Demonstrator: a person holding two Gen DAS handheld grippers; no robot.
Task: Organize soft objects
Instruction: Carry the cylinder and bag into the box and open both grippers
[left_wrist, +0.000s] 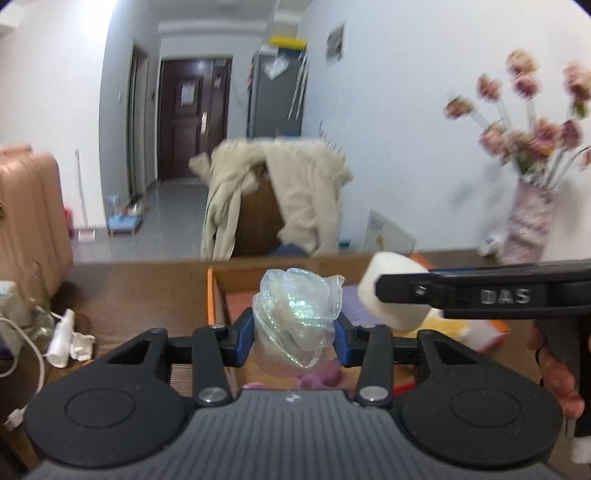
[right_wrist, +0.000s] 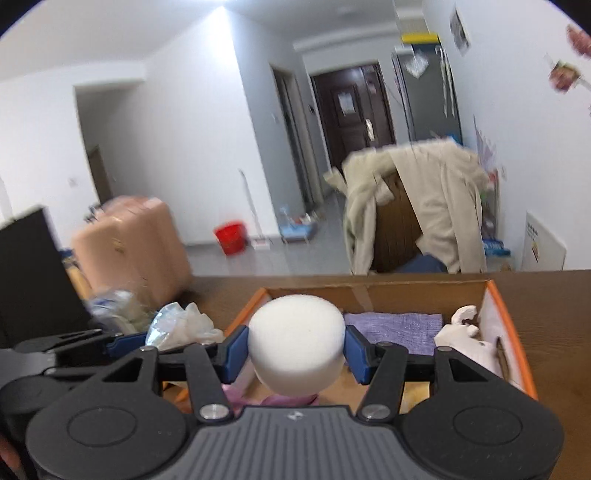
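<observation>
My left gripper (left_wrist: 295, 334) is shut on a crumpled, sheer iridescent bundle (left_wrist: 295, 302), squeezed between its blue pads. It hangs over a cardboard box with an orange rim (left_wrist: 210, 295). From the right, my right gripper (left_wrist: 391, 291) carries a white foam cylinder (left_wrist: 388, 266) over the same box. In the right wrist view my right gripper (right_wrist: 296, 349) is shut on that foam cylinder (right_wrist: 295, 332), above the box (right_wrist: 369, 291). A purple cloth (right_wrist: 395, 326) and a white plush item (right_wrist: 469, 339) lie in the box. My left gripper (right_wrist: 147, 339) and its bundle (right_wrist: 177, 325) show at the left.
The box stands on a brown wooden table (left_wrist: 147, 288). A patterned vase of pink flowers (left_wrist: 528, 229) stands at the table's back right. A white cable and a small white bottle (left_wrist: 62, 343) lie at the left. Beyond are a coat-draped chair (left_wrist: 295, 192), a pink suitcase (right_wrist: 133, 243) and a red bucket (right_wrist: 231, 236).
</observation>
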